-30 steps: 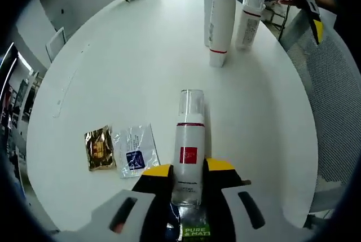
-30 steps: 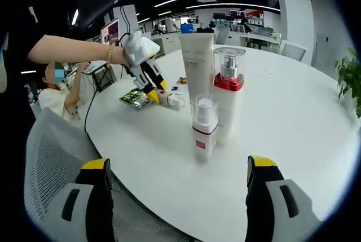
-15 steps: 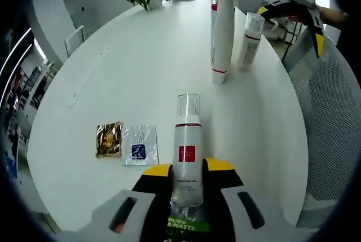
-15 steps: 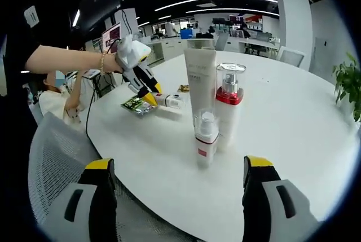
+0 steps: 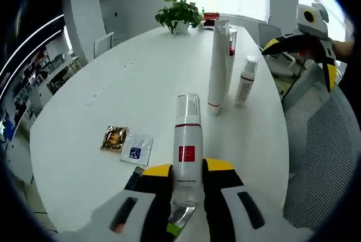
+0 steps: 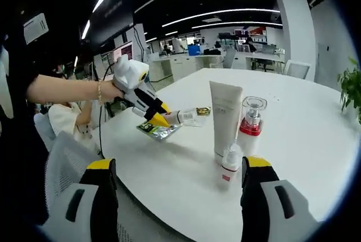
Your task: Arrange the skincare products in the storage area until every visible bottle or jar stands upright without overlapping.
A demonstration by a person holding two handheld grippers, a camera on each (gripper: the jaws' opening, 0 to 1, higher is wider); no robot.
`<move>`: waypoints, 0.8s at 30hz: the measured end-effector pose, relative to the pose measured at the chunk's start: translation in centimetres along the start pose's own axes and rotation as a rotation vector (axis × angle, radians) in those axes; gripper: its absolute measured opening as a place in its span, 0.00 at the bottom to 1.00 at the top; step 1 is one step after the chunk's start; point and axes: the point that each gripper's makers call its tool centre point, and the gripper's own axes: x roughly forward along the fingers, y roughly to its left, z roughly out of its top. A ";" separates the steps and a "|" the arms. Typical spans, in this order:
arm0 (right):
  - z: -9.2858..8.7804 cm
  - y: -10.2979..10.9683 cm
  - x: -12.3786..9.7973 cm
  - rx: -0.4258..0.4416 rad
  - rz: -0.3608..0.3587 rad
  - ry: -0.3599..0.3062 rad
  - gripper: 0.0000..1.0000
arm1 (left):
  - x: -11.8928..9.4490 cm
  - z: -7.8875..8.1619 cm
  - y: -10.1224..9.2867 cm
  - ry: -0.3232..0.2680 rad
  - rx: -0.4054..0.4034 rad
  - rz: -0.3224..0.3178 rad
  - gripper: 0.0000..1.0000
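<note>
— Three products are standing on the round white table, an office stretching behind.
— And the grippers?
— Left gripper is clamping a bottle above the table; right gripper is gaping, holding nothing.

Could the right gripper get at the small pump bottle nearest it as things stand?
Probably yes. The right gripper is open and holds nothing, and the small pump bottle stands upright ahead between its jaws, in front of the white tube, with bare table between.
</note>
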 end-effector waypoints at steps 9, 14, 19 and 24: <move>2.9 2.9 1.4 0.036 0.060 -0.087 0.81 | -3.4 2.3 -2.0 -0.134 -0.094 0.099 0.21; 4.0 4.6 2.8 0.086 0.133 -0.123 0.73 | -4.8 3.0 -3.9 -0.192 -0.159 0.142 0.21; 4.8 5.2 3.7 0.111 0.158 -0.142 0.72 | -5.1 2.9 -5.8 -0.219 -0.149 0.191 0.21; 5.5 5.6 4.1 0.231 0.180 -0.190 0.70 | -6.2 4.1 -7.0 -0.257 -0.159 0.254 0.21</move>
